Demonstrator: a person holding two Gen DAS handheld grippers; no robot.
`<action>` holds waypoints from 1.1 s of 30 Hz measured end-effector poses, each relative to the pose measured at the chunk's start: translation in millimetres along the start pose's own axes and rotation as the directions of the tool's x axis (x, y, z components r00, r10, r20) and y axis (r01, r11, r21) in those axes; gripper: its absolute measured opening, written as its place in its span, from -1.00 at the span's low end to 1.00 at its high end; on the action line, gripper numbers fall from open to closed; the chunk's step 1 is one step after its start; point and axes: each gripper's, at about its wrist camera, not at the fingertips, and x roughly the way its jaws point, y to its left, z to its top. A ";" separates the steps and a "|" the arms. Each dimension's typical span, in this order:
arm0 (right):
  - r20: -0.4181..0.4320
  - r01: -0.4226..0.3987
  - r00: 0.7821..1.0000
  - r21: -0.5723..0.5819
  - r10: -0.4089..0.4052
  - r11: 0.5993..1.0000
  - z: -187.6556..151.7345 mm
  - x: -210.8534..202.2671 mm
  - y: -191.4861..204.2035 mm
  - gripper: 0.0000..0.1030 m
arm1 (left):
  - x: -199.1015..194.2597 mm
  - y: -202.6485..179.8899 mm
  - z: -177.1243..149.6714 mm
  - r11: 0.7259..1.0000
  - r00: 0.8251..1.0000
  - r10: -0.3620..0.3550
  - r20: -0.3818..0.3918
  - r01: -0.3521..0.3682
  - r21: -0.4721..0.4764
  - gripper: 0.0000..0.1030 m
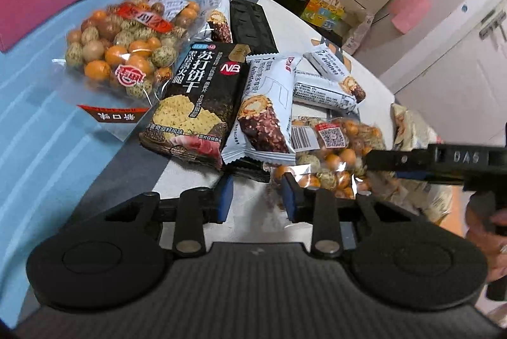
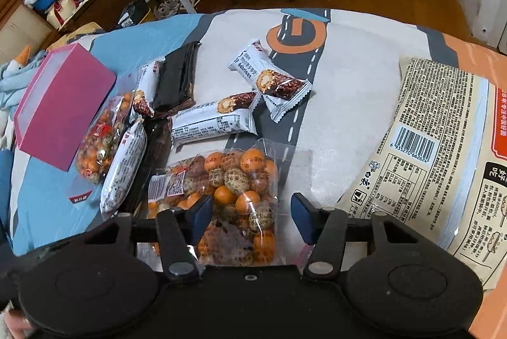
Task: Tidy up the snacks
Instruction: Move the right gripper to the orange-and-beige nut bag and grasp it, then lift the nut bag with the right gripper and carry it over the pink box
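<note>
Your right gripper (image 2: pixel 250 214) hangs with its blue-padded fingers (image 2: pixel 200 214) spread wide over the clear plastic bag of orange and speckled coated nuts (image 2: pixel 236 196). The bag lies between the two fingers, closer to the left one, which overlaps its edge; the right finger stands clear of it, so nothing is grasped. Whether either pad touches the plastic cannot be told.

Your left gripper (image 1: pixel 257 196) is also released, fingers apart and holding nothing. In its view the same nut bag (image 1: pixel 332 155) lies just ahead and to the right of its right finger, with your right gripper's black arm (image 1: pixel 437 160) reaching in above it.

Just ahead of the left fingers lies the black soda-cracker packet (image 1: pixel 199 104), overlapped by a white chocolate-roll wrapper (image 1: pixel 263 114). A second, larger clear bag of coated nuts (image 1: pixel 123 47) sits further left on the blue part of the printed bed sheet (image 2: pixel 348 85). More white chocolate-roll wrappers (image 2: pixel 272 82) lie beyond, near the pink cardboard box (image 2: pixel 63 107). A large beige printed pouch (image 2: pixel 443 149) rests to the right.
</note>
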 end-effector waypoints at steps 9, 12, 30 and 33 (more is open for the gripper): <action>-0.060 0.016 0.998 -0.002 -0.017 1.000 -3.2 2.9 0.3 0.19 | 11.2 13.4 9.5 0.993 0.998 -0.063 -0.022 0.060 -0.097 -0.20; -0.058 0.006 0.998 -0.013 -0.007 1.000 -3.3 2.9 0.7 0.13 | 16.1 10.0 9.6 0.994 0.998 -0.057 -0.007 0.056 -0.092 -0.13; -0.121 -0.074 0.990 0.024 0.077 0.997 -7.5 2.8 0.7 -0.05 | 19.6 -40.8 0.1 0.993 0.994 -0.040 -0.099 0.051 0.104 -0.10; -0.154 -0.061 0.986 0.019 0.064 0.998 -8.6 -2.2 5.7 -0.05 | 15.3 -48.7 1.2 0.994 0.990 0.000 -0.140 0.016 0.110 -0.09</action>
